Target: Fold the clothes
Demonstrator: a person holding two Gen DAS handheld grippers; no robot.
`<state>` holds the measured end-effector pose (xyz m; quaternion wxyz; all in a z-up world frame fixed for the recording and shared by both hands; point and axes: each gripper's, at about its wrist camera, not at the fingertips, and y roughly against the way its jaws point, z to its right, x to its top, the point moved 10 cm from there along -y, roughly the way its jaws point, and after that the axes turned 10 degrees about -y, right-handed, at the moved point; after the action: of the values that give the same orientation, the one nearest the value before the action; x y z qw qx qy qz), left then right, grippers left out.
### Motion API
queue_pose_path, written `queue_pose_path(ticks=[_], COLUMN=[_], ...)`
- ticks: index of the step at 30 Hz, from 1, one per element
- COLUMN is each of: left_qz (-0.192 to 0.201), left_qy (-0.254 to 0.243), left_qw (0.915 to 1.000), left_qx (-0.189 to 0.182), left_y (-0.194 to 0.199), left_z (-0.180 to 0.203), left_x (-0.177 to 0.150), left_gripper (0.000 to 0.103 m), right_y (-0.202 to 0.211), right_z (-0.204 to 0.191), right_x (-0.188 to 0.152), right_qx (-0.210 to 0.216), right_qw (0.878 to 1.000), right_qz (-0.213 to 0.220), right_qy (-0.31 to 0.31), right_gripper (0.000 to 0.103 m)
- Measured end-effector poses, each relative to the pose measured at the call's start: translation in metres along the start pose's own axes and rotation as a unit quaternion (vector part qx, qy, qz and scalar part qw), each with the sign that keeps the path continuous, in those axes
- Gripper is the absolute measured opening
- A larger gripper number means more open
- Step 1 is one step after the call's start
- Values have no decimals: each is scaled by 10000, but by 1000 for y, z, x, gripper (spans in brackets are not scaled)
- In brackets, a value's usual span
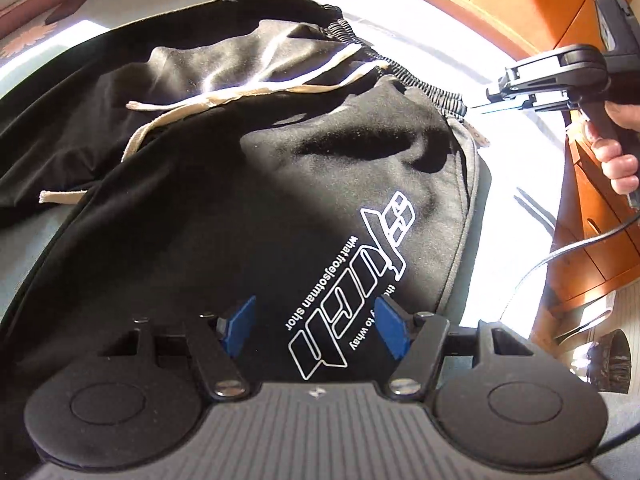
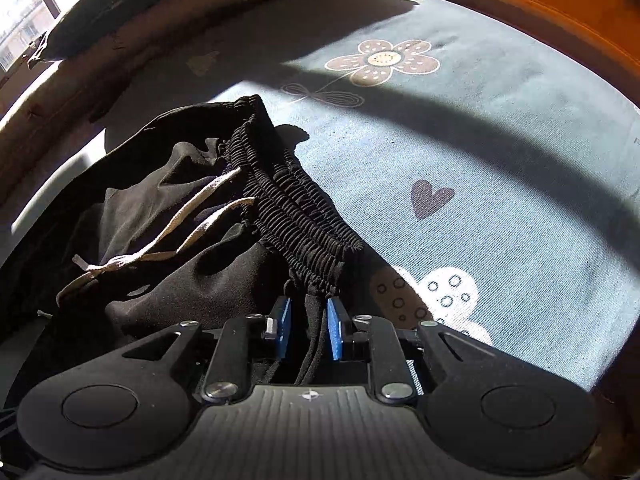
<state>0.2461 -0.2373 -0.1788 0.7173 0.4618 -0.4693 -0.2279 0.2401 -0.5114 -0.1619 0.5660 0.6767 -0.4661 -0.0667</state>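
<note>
Black shorts (image 1: 248,184) lie rumpled on the flowered bedsheet (image 2: 500,152). The left gripper (image 1: 316,330) tilts down, jaws wide, empty, over the logo. The right gripper (image 2: 308,330), narrowly parted, straddles the waistband (image 2: 296,216) corner without pinching.

Shorts (image 1: 248,184) lie crumpled on the bed (image 2: 500,168), as I see them. From my left tool (image 1: 316,330), the waistband (image 1: 404,76) sits at one o'clock, the drawstring (image 1: 224,98) at eleven, and my right tool (image 1: 478,109) at two, just beside the waistband's end. A fold of shorts (image 2: 314,332) runs between my right tool's (image 2: 308,328) pads (image 2: 334,330). Pillow (image 2: 132,4) at eleven, behind.
</note>
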Motion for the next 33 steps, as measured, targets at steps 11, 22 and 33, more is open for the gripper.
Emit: queue_pose_path(ticks=[11,22,33], left_qz=[-320,-171,-590], left_qy=[659,121,438], left_qw=[9969,9998,9972], left_qx=[-301,-4,154], left_y=[5,22,29], left_z=[1,-3,-3], left_x=[-51,-48,-96], left_gripper=[69,70,80], right_y=[-82,-39,-25], right_z=[-62,-106,-80], right_x=[-14,-57,-134], right_qx=[59,366,-204], right_qw=[9894,9739,9629], right_qz=[-372,-750,-1331], right_qy=[1402,2113,2339], right_gripper=[22,35,49])
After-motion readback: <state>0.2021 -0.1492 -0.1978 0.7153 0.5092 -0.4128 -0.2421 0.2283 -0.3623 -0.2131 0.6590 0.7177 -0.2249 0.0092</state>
